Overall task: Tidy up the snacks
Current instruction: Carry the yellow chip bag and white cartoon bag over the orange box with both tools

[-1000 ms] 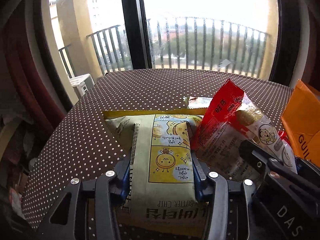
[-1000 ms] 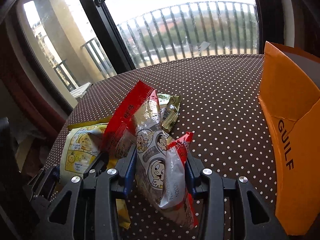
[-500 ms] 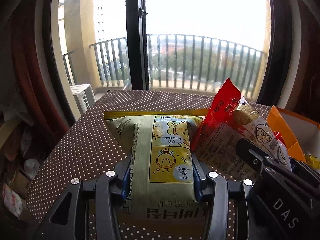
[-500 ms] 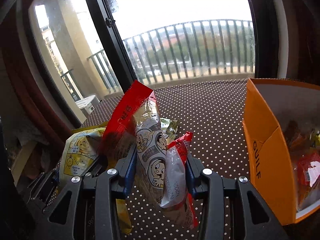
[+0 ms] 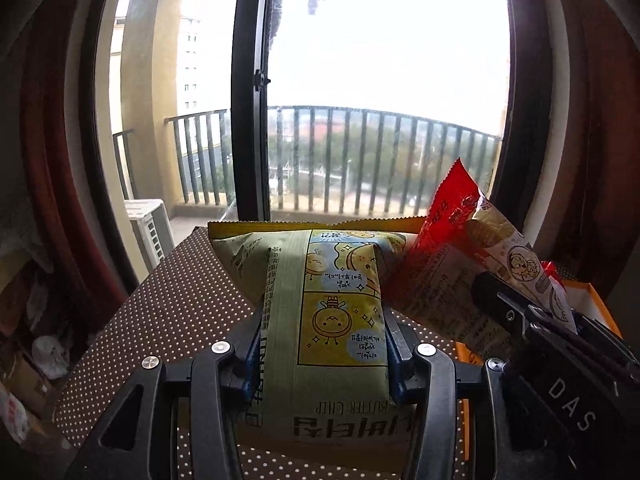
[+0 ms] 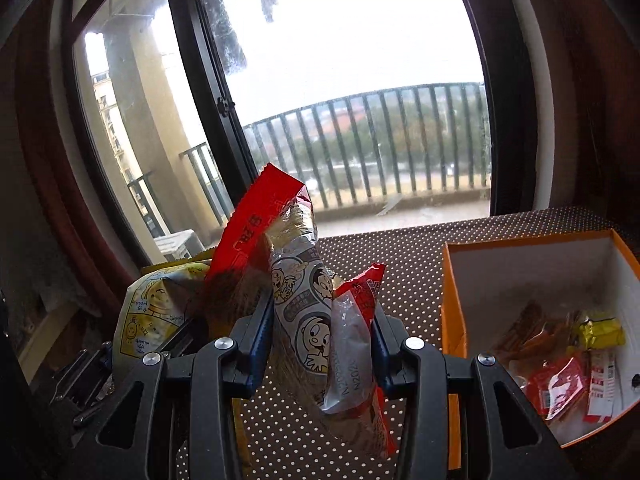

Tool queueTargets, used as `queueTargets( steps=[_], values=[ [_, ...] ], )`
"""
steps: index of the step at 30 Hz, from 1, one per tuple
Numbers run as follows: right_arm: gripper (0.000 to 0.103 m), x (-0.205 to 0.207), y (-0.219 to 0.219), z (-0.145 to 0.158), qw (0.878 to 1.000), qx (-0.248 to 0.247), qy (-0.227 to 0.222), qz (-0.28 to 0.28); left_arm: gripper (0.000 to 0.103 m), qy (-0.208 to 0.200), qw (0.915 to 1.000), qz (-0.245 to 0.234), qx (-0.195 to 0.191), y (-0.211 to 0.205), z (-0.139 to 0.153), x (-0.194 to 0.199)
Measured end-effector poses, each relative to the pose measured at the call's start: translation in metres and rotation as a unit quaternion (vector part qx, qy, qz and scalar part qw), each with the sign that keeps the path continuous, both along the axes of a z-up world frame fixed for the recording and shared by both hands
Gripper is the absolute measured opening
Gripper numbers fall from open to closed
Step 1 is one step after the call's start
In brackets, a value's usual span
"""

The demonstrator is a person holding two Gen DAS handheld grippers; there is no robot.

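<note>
My left gripper [image 5: 322, 332] is shut on a yellow butter chip bag [image 5: 320, 280] and holds it above the dotted table [image 5: 168, 300]. My right gripper [image 6: 320, 328] is shut on a red and white cartoon snack bag [image 6: 304, 300], also held above the table; the yellow bag [image 6: 156, 312] shows at its left. In the left wrist view the red snack bag [image 5: 452, 248] and the right gripper's body sit close on the right. An open orange box [image 6: 456, 312] with several small snack packets [image 6: 560, 384] inside stands at the lower right.
The brown dotted tablecloth [image 6: 400, 248] runs to a window with a dark frame [image 5: 248, 92] and a balcony railing beyond. Clutter lies on the floor at the left [image 5: 36, 344]. The orange box's edge [image 5: 600, 304] shows at the right in the left wrist view.
Both grippers have risen with their bags and tilted up toward the window. The orange box now shows its open inside with packets in the right wrist view.
</note>
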State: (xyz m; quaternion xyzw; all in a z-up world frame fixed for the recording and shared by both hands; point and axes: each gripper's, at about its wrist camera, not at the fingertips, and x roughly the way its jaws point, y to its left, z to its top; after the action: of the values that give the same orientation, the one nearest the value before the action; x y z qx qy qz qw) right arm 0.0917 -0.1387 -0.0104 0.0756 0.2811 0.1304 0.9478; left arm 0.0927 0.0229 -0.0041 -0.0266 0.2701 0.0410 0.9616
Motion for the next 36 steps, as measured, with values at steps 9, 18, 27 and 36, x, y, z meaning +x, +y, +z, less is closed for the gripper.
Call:
queueTargets(
  steps=[9, 18, 27, 36],
  values=[
    [0.045, -0.01, -0.04, 0.023, 0.999, 0.0, -0.032, -0.031, 0.049, -0.03, 0.9987, -0.033, -0.025, -0.033, 0.013, -0.004],
    [0.045, -0.016, -0.085, 0.024, 0.997, -0.004, -0.039, -0.072, 0.049, -0.03, 0.996, -0.082, -0.017, -0.071, 0.009, 0.013],
    [0.045, -0.011, -0.124, 0.019, 0.994, -0.022, -0.031, -0.106, 0.049, -0.014, 0.9915, -0.129, -0.012, -0.107, 0.001, 0.038],
    [0.045, -0.008, -0.178, 0.001, 0.985, -0.025, -0.005, -0.168, 0.049, 0.018, 0.9792, -0.202, 0.01, -0.158, -0.014, 0.068]
  ],
)
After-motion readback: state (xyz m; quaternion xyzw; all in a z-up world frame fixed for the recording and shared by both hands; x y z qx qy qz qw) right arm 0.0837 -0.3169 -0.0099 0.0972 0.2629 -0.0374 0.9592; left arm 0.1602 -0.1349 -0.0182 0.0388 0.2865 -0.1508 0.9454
